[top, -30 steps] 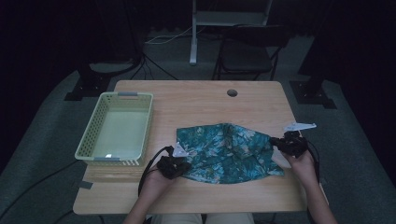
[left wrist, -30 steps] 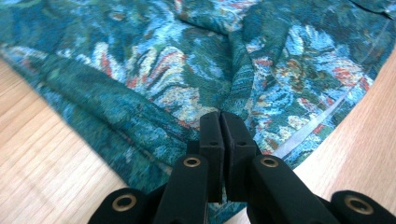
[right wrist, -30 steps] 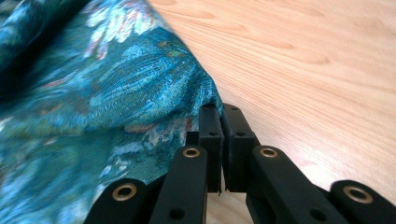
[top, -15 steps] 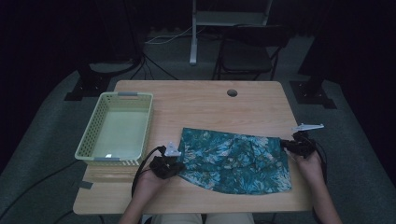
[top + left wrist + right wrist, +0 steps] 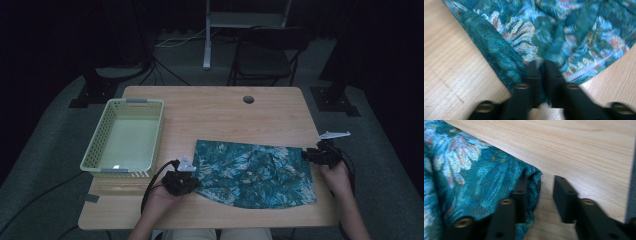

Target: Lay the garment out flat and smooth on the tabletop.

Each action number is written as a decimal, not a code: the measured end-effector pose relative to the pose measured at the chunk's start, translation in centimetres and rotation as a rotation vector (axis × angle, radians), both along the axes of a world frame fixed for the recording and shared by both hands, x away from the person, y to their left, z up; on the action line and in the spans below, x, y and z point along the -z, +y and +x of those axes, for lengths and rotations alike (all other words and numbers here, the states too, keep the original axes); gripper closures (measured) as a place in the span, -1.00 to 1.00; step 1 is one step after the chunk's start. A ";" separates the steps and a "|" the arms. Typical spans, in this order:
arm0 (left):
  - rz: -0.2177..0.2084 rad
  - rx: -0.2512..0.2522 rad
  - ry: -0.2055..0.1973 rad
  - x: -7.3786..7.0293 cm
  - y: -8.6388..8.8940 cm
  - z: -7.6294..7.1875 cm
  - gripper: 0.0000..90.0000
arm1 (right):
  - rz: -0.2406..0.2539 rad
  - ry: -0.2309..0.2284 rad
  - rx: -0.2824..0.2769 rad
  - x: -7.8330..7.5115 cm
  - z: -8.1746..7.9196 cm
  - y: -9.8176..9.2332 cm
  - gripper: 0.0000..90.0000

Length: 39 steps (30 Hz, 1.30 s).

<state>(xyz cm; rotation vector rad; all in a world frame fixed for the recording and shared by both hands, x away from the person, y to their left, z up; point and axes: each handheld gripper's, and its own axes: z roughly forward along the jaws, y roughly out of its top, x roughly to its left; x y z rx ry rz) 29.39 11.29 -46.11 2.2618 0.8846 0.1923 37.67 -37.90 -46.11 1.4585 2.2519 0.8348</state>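
Cloth (image 5: pixel 255 172) flat on table (image 5: pixel 215 112), toward my near edge, right of center. Basket (image 5: pixel 125 137) left of it. My left gripper (image 5: pixel 187 181) at cloth's left corner, right gripper (image 5: pixel 312 154) at its right.

A teal cloth (image 5: pixel 252 172) with a pale leaf-and-flower print in cream, light blue and red lies spread nearly flat on the wooden table, stretched between the left gripper (image 5: pixel 186 181) and the right gripper (image 5: pixel 311 154). Soft creases run through its middle. Its left edge (image 5: pixel 534 57) bunches up between the left gripper's jaws. Its far right corner (image 5: pixel 531 176) is folded over the right gripper's left jaw.
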 end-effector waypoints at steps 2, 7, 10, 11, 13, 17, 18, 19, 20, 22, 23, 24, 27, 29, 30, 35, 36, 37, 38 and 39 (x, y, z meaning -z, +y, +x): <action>-0.035 -0.014 -0.011 -0.5 0.2 -0.1 0.40 | 0.008 0.003 -0.002 -0.4 -0.4 -0.6 0.29; -0.150 0.023 -0.013 -1.7 -0.3 0.0 0.02 | 0.103 -0.063 0.022 -2.8 -1.7 -2.1 0.18; -0.121 0.051 -0.003 -1.7 -1.6 0.3 0.02 | 0.192 -0.066 -0.066 -4.0 -2.0 -0.6 0.08; -0.107 0.060 0.001 -1.6 -2.1 0.5 0.02 | 0.203 -0.063 -0.106 -4.2 -2.1 0.4 0.07; -0.082 0.066 0.030 -1.1 -2.8 1.0 0.02 | 0.242 -0.039 -0.183 -4.4 -1.9 2.4 0.04; -0.058 0.092 0.074 -0.4 -3.6 1.4 0.02 | 0.207 0.019 -0.282 -3.7 -1.4 6.3 -0.03; -0.048 0.104 0.077 -0.3 -3.7 1.4 0.03 | 0.182 0.023 -0.292 -3.4 -1.3 7.0 -0.04; -0.042 0.108 0.079 -0.2 -3.9 1.4 0.06 | 0.170 0.032 -0.305 -3.1 -1.1 7.6 -0.04; -0.021 0.119 0.082 0.0 -4.1 1.4 0.06 | 0.160 0.047 -0.315 -2.7 -1.0 8.2 -0.04; -0.002 0.139 0.096 0.1 -4.3 1.4 0.21 | 0.115 0.075 -0.314 -1.8 -0.6 9.0 -0.04; 0.003 0.140 0.094 0.1 -4.3 1.3 0.26 | 0.096 0.086 -0.310 -1.6 -0.4 9.3 -0.03; 0.010 0.144 0.091 0.1 -4.4 1.3 0.36 | 0.082 0.092 -0.303 -1.3 -0.4 9.5 0.05; 0.014 0.159 0.090 0.0 -4.5 1.2 0.57 | 0.039 0.091 -0.309 -1.1 -0.6 9.9 0.16; 0.027 0.181 0.091 0.2 -4.6 1.0 0.65 | -0.009 0.105 -0.312 -0.8 -0.8 10.4 0.22; 0.021 0.182 0.089 0.2 -4.7 0.9 0.67 | -0.013 0.115 -0.314 -0.7 -0.8 10.5 0.25; 0.010 0.180 0.084 0.2 -4.7 0.8 0.95 | -0.074 0.099 -0.338 -0.9 -1.4 10.9 0.95; 0.014 0.181 0.071 0.0 -4.7 0.7 0.97 | -0.055 0.091 -0.346 -1.2 -1.6 10.8 0.96; 0.014 0.176 0.055 -0.4 -4.6 0.7 0.97 | -0.039 0.077 -0.354 -1.6 -1.9 10.7 0.96; 0.002 0.170 0.041 -0.8 -4.5 0.7 0.97 | -0.025 0.061 -0.354 -2.0 -2.3 10.5 0.96; -0.013 0.165 0.026 -1.4 -4.4 0.9 0.97 | -0.003 0.042 -0.356 -2.6 -2.7 10.3 0.96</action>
